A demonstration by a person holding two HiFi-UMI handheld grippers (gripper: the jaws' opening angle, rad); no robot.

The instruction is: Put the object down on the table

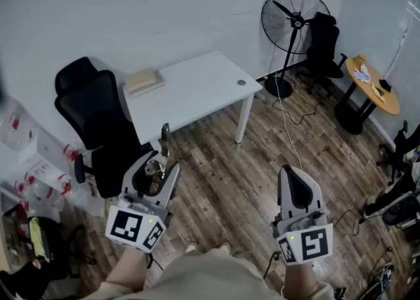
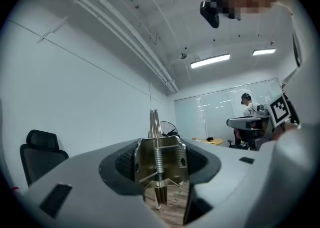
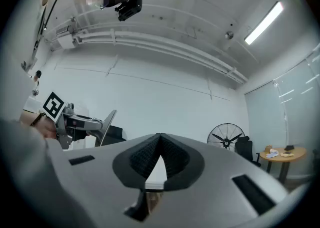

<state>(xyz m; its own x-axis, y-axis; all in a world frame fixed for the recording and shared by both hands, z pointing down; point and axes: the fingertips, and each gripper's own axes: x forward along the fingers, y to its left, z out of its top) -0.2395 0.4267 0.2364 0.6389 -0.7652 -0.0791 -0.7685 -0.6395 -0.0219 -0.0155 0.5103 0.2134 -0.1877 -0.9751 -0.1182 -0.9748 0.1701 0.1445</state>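
Left gripper: the left gripper is clamping both jaws on the flat sides of a metal spring tool, with the tool's long blades sticking out past the jaw tips.
Right gripper: the right gripper is hanging with its jaws closed tip to tip and nothing between them.
Object position: the tool is being carried in the air over the wood floor, well short of the near edge of the white table. It is not touching the table.
Task stage: by judgement, the carry toward the table is under way and the set-down is not yet done.
Risk, early release: opening the jaws here is likely to drop the tool on the floor, because it is not over the tabletop.
Risk, slip: the pads are gripping smooth metal, so a tilt or jolt may be enough to let the tool rotate or slide out.
Risk, first contact: the protruding blades may strike the table before the body, levering the tool in the grip.
Risk, obstacles: the black office chair is standing beside the table's left end, and a flat stack is lying on that end. A path there may snag.
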